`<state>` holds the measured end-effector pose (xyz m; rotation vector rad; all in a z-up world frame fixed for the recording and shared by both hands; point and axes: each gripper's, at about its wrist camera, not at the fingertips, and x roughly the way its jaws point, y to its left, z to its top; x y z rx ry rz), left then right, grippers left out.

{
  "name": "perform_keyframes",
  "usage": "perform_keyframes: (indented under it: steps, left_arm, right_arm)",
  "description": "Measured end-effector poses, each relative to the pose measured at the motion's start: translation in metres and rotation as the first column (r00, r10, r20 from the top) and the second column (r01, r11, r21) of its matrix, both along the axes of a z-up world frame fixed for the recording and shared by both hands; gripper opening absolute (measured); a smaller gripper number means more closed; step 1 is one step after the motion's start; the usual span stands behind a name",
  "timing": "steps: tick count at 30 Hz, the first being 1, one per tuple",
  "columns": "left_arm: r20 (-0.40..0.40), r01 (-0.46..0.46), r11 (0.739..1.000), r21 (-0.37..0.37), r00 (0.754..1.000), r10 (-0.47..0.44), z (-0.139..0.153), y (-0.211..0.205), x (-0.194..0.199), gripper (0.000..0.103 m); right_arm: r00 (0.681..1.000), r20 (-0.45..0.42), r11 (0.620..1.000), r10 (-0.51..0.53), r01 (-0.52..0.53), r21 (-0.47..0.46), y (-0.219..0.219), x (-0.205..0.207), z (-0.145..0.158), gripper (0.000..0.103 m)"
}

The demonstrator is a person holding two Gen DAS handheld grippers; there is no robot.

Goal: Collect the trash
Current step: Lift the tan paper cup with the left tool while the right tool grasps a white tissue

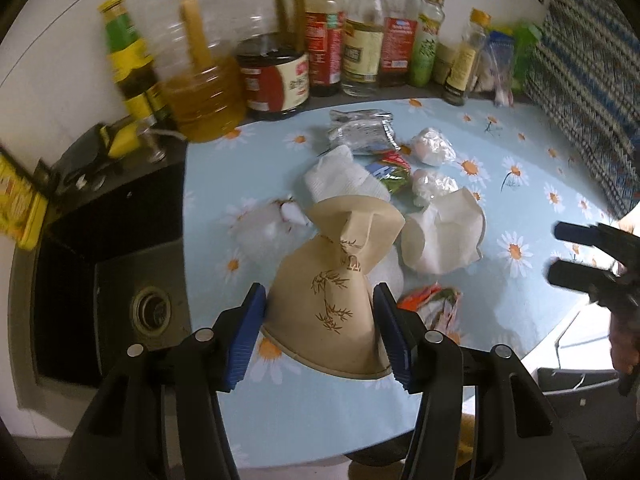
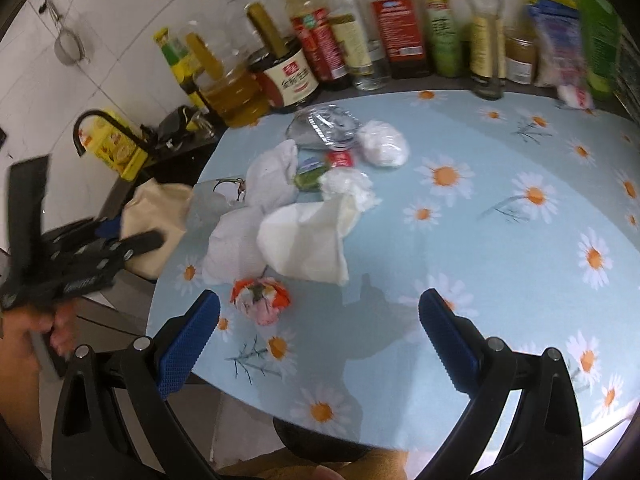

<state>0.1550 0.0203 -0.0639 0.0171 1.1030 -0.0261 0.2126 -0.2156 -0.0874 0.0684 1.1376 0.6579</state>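
Left wrist view: left gripper (image 1: 320, 336) clamped crushed paper cup (image 1: 332, 292), held over tablecloth (image 1: 520, 152) edge beside sink (image 1: 120, 292). Risk, judged: soft cup wall could buckle, slip from pads. Right gripper (image 2: 320, 344) wide, empty, above cloth near orange wrapper (image 2: 260, 298). Remaining trash: tissues (image 2: 308, 240), foil packet (image 1: 360, 130). Bottles (image 1: 360, 40) crowded rear edge; reach there could tip one.

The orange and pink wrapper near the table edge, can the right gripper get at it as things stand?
Probably yes. The right gripper is open and empty, and the wrapper lies just ahead of its left finger on bare tablecloth, clear of the crumpled paper cup behind it. Nothing sits between them.
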Motion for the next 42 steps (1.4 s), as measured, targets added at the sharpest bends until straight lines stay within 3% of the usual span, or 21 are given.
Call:
perform_keyframes:
  steps: [12, 20, 24, 26, 33, 42]
  left_arm:
    - [0.011, -0.136, 0.984, -0.118, 0.990, 0.139, -0.013, 0.024, -0.072, 0.054]
    - [-0.004, -0.175, 0.968, -0.178, 0.984, 0.177, -0.024, 0.023, -0.101, 0.054]
    - [-0.017, -0.187, 0.961, -0.203, 0.982, 0.187, -0.029, 0.022, -0.110, 0.054]
    - [-0.020, -0.188, 0.960, -0.207, 0.982, 0.188, -0.030, 0.021, -0.113, 0.054]
    - [-0.021, -0.179, 0.959, -0.220, 0.984, 0.179, -0.032, 0.019, -0.119, 0.054]
    - [0.006, -0.138, 0.963, -0.233, 0.990, 0.143, -0.024, 0.013, -0.117, 0.054]
  right_arm:
    - [0.993, -0.115, 0.995, -0.027, 0.016, -0.094, 0.054, 0.038, -0.036, 0.099]
    - [0.982, -0.171, 0.987, -0.084, 0.058, -0.151, 0.073, 0.057, -0.056, 0.098]
    - [0.975, -0.197, 0.982, -0.101, 0.065, -0.178, 0.077, 0.062, -0.065, 0.081]
    - [0.970, -0.219, 0.981, -0.106, 0.067, -0.180, 0.078, 0.062, -0.069, 0.078]
    - [0.973, -0.207, 0.984, -0.104, 0.071, -0.162, 0.073, 0.053, -0.063, 0.077]
    - [0.980, -0.157, 0.986, -0.126, 0.107, -0.126, 0.047, 0.036, -0.028, 0.077]
